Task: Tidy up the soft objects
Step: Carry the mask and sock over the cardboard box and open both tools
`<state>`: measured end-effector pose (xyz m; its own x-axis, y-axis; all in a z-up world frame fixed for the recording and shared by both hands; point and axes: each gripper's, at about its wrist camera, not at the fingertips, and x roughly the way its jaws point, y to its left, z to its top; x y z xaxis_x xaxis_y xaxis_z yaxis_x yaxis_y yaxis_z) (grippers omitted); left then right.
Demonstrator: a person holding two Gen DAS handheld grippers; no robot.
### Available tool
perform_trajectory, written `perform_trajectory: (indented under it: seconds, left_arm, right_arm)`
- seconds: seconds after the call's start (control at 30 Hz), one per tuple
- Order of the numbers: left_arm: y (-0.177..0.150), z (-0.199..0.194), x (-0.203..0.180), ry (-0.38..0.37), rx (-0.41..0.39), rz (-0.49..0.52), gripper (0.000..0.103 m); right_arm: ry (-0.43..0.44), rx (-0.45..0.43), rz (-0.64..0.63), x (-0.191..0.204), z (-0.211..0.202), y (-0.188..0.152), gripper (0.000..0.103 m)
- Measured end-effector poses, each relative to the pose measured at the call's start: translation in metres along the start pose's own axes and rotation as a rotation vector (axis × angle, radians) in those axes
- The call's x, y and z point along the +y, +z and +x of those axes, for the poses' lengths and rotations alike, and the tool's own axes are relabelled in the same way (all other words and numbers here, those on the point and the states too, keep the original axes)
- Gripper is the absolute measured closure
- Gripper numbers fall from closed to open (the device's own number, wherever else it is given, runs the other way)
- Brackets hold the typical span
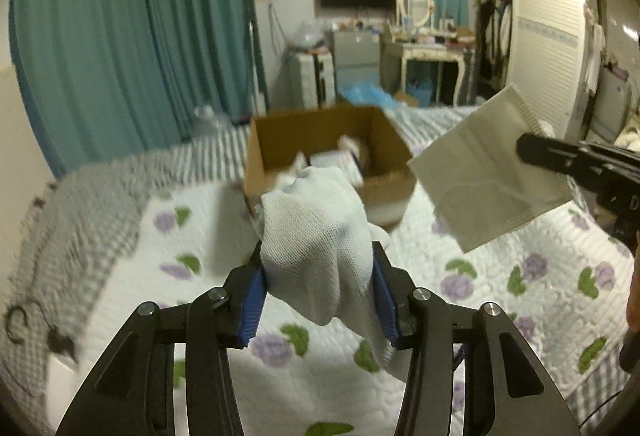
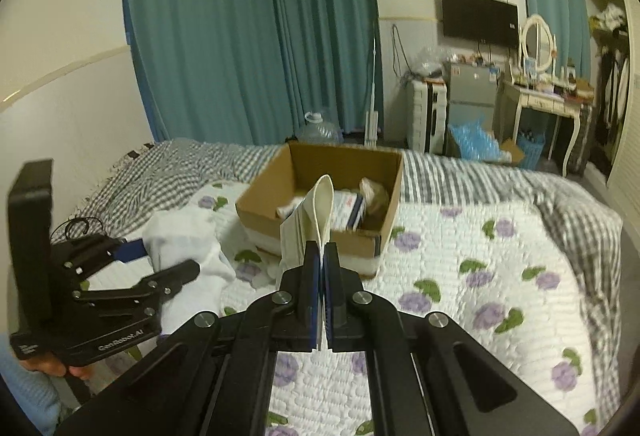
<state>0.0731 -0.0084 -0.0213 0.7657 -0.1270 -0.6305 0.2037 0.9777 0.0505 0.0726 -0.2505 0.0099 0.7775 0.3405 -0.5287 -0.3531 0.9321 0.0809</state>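
1. The left gripper (image 1: 320,296) has its jaws clamped on a bunched white mesh cloth (image 1: 320,232), which bulges up between the blue pads (image 1: 252,304) and trails down past the right pad toward the near side.
2. The right gripper (image 2: 322,276) has its jaws pressed nearly together on a thin, folded cream cloth (image 2: 320,211); seen edge-on from the right wrist, it stands up from the pads, and from the left wrist it shows as a flat square sheet (image 1: 488,171) held in the air on the right.
3. An open cardboard box (image 2: 384,236) sits on the bed just beyond both grippers, its near rim below and behind the lifted cloths. Inside lie a few packages, too blurred to name.
4. The bed is covered by a white quilt with purple flowers (image 2: 480,276); a grey checked blanket (image 2: 160,171) borders it on the far side and on the left and right edges.
5. Bare quilt spreads to the right of the box and along the near side.
6. Beyond the far edge of the bed are teal curtains (image 2: 248,35), a clear water jug (image 2: 318,129) on the floor and a dressing table (image 2: 544,99) at far right.
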Motion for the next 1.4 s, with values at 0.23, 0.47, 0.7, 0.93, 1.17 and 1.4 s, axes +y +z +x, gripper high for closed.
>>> perform_trajectory:
  seconds: [0.23,0.47,0.7,0.93,1.17,1.4]
  left_arm:
    - [0.043,-0.031,-0.005,0.045,-0.116,0.049,0.057]
    - [0.086,-0.032,-0.004,0.06,-0.18,0.073,0.057]
    - [0.12,0.003,0.004,0.072,-0.183,0.085,0.057]
    - [0.141,0.069,0.018,0.102,-0.126,0.084,0.057]
    - [0.137,0.147,0.033,0.089,-0.017,0.048,0.056]
    - [0.122,0.197,0.032,0.065,0.052,0.05,0.055]
  right_arm:
    - [-0.011,-0.072,-0.064,0.011,-0.016,0.046,0.101]
    - [0.017,-0.125,-0.084,0.011,-0.012,0.091,0.101]
    - [0.0,-0.12,-0.124,0.003,0.027,0.125,0.101]
    - [-0.027,-0.058,-0.119,-0.015,0.105,0.137,0.101]
    - [-0.003,0.029,-0.086,-0.041,0.184,0.12,0.101]
    - [0.017,0.115,-0.068,-0.059,0.25,0.093,0.101]
